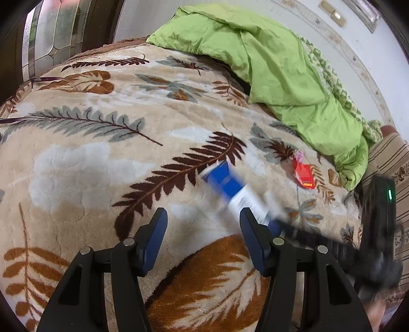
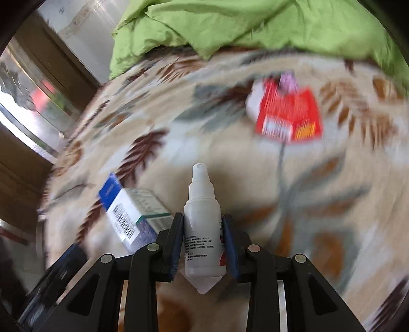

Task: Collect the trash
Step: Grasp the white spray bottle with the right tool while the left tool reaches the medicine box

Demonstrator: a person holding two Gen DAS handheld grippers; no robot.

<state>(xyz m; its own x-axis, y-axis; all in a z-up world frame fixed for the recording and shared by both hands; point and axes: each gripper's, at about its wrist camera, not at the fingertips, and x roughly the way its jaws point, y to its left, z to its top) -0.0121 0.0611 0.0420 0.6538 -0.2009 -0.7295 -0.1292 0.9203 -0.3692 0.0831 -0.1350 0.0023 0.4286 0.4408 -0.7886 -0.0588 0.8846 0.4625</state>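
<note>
Jaws of the left gripper [image 1: 203,217] stand spread over the leaf-patterned blanket [image 1: 89,163], nothing between them; a blue-and-white box [image 1: 230,186] lies blurred just beyond the right-hand jaw, a red packet [image 1: 304,175] farther right.

Right wrist view: right gripper [image 2: 203,224] jaws pinch a white spray bottle [image 2: 202,229], nozzle forward. Box [image 2: 133,217] lies just left, red packet [image 2: 288,117] ahead-right, green quilt [image 2: 242,23] beyond.

Box [image 2: 133,217] left of bottle [image 2: 203,224]

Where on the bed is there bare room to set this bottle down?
Free: the blanket left of the blue box, out to the window side. Crowded: the right, where the box, red packet and green quilt lie close.
</note>
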